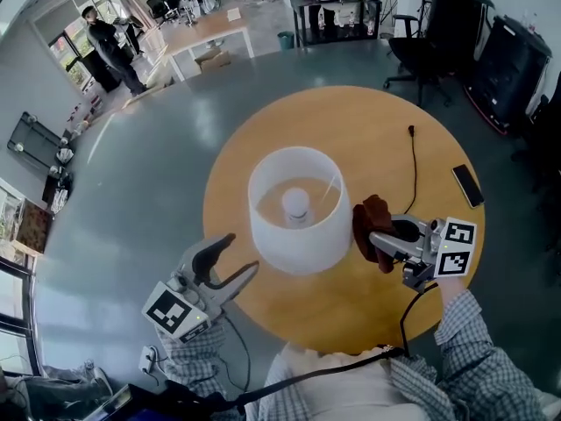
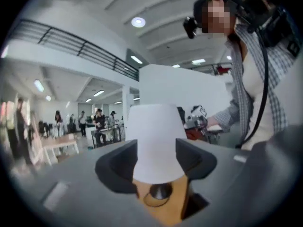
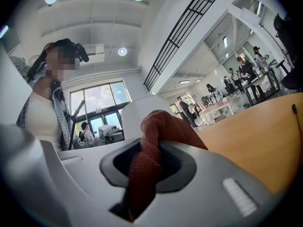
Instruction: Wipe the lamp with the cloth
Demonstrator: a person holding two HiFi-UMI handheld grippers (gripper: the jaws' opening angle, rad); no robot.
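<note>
A white table lamp (image 1: 294, 209) stands on the round wooden bench (image 1: 351, 121). Just right of the lamp, the right hand-held gripper (image 1: 379, 244) clamps a rust-red cloth (image 1: 372, 224). Left of the lamp, the left hand-held gripper (image 1: 238, 257) gapes empty; it should probably brace the lamp during light wiping strokes.

Grey left tool (image 1: 242, 253) and right tool (image 1: 375, 239) carry black-and-white marker cubes (image 1: 456, 248); sleeves (image 1: 491, 367) are checked.
</note>
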